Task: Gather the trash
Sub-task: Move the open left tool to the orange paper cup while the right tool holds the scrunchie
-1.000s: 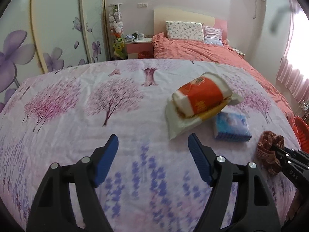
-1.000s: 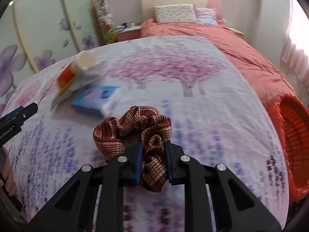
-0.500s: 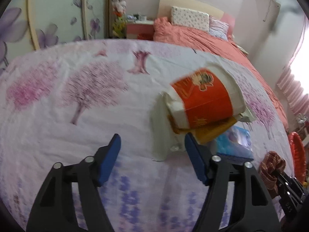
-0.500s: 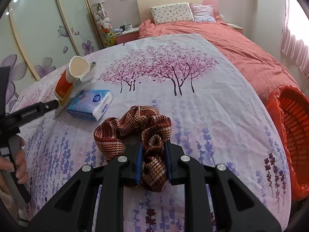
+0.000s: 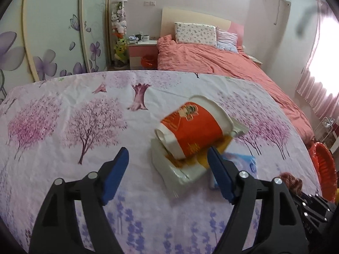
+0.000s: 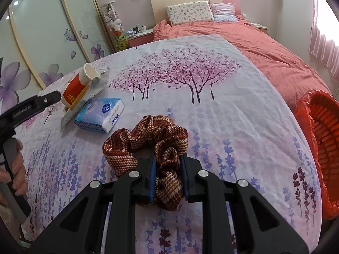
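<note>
Two grippers are in view. Right gripper (image 6: pixel 168 174): black arms, blue pads, clamped on one scrunchie (image 6: pixel 148 141), a ruffled ring of red-brown and cream woven cloth, which sits over the flowered sheet (image 6: pixel 222 114).

Left gripper (image 5: pixel 168 173): jaws wide, having just been opening further, nothing between the pads. One paper cup (image 5: pixel 192 131), orange with a white rim, lies on its side just ahead of the right pad, on top of one crumpled glossy white wrapper (image 5: pixel 180 169).

One tissue pack (image 6: pixel 99 114), soft blue-and-white plastic, lies just beside the wrapper, between it and the scrunchie.

One orange slatted plastic basket (image 6: pixel 324 139) with a red liner stands past the sheet's right edge.

Beyond lie one rumpled coral duvet (image 5: pixel 211 61) and two pillows.
</note>
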`<state>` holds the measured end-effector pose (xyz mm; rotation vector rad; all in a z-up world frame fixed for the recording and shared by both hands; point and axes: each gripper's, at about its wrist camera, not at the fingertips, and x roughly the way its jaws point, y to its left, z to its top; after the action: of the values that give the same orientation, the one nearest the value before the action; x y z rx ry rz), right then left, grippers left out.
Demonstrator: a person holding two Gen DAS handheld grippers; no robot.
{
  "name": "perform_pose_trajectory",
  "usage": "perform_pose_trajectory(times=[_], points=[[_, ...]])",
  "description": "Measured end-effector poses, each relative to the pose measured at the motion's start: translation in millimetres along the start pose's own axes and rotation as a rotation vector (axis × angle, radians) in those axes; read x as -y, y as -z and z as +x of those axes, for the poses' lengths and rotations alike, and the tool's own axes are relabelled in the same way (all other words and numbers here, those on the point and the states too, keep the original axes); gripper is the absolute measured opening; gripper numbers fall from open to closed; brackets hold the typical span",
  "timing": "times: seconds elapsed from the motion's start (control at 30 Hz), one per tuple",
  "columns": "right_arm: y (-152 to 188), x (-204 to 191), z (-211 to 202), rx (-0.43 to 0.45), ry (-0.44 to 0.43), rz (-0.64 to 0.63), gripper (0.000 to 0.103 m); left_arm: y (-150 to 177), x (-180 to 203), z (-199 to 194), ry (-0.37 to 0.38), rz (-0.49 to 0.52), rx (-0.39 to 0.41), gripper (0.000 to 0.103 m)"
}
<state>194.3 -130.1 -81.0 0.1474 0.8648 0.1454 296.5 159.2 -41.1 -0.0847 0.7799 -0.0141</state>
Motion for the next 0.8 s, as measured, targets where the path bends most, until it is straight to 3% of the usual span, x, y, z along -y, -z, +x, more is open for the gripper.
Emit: perform_pose_trajectory(times=[0.47,0.7,0.8], points=[[-1,3,1,-0.003,-0.015,-0.005,0.02,-25,40,35,-0.056,0.198,-0.01,0.075],[-2,4,2,-0.003,-0.02,-0.005,0.02,-33,27,63,-0.074,0.134,-0.087,0.076],[-2,3,1,-0.003,-0.02,-0.004,0.02,-36,25,71,-0.067,0.126,-0.102,0.083]])
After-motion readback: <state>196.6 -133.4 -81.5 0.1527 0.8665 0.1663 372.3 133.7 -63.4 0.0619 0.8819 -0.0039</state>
